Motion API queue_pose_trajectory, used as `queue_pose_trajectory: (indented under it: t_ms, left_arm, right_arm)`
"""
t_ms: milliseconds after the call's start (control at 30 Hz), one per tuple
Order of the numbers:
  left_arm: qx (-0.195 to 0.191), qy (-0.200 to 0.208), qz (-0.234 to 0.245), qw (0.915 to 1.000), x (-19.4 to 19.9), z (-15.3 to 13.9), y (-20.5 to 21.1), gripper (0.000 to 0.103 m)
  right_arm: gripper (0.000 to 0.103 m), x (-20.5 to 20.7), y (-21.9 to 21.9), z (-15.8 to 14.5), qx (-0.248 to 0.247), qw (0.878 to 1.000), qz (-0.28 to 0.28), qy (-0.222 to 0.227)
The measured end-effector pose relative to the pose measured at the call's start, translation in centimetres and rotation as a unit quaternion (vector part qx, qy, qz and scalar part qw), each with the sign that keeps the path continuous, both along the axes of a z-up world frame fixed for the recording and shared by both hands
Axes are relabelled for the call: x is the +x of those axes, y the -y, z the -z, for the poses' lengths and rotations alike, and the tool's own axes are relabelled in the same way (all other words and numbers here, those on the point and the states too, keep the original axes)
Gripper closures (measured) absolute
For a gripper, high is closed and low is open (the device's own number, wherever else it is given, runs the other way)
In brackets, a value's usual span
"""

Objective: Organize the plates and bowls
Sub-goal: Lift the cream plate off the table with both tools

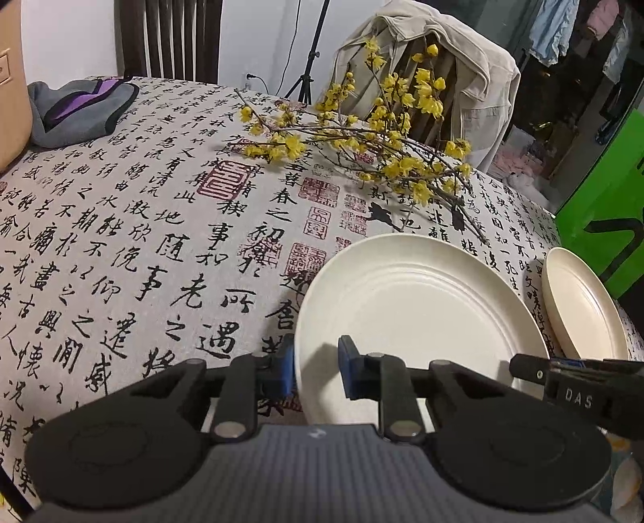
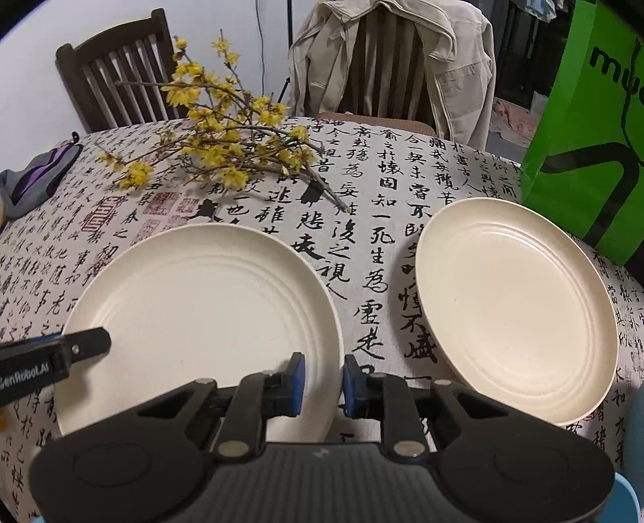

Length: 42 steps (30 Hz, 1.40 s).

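Cream plate point(image 1: 418, 305) at lower centre, rim clamped between left hand-held gripper point(image 1: 316, 372) and right hand-held gripper point(image 2: 324, 386) pads.

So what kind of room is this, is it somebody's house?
Probably yes, a dining spot in a home. Wooden chairs stand round a table with a calligraphy tablecloth, a jacket hangs over one chair, and clothes hang at the back.
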<state>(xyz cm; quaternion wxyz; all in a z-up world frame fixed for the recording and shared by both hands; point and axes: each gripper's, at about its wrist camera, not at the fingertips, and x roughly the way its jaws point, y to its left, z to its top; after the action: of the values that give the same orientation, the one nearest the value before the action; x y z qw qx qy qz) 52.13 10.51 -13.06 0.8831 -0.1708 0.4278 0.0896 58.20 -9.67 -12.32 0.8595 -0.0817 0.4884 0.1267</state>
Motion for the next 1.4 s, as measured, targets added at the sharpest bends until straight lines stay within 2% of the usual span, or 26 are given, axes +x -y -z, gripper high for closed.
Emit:
queue_pose_trajectory:
  t_ms: [400,633,1033,1400]
  left_arm:
    - [0.007,-0.003,0.004,1.0,0.1,0.1,0.3,0.079]
    - [0.015,0.004,0.0,0.9999,0.0,0.1,0.3,0.079]
    - [0.028,0.038,-0.019,0.9987,-0.8,-1.6,-0.3,0.079]
    - [0.028,0.094,-0.039,0.9944,-2.2,-4.6,-1.2,0.079]
  right_arm:
    - [0.083,-0.1,-0.5,0.0,-0.018,1.0,-0.012,0.005]
    - [0.085,-0.8,-0.7,-0.5,-0.023,0.999,-0.023,0.033]
    - [0.085,-1.9,-1.4,-2.1,-0.018,0.996,-0.035,0.075]
    - [0.086,-3.0,-2.0,-4.8,0.01,0.992,-0.028,0.122]
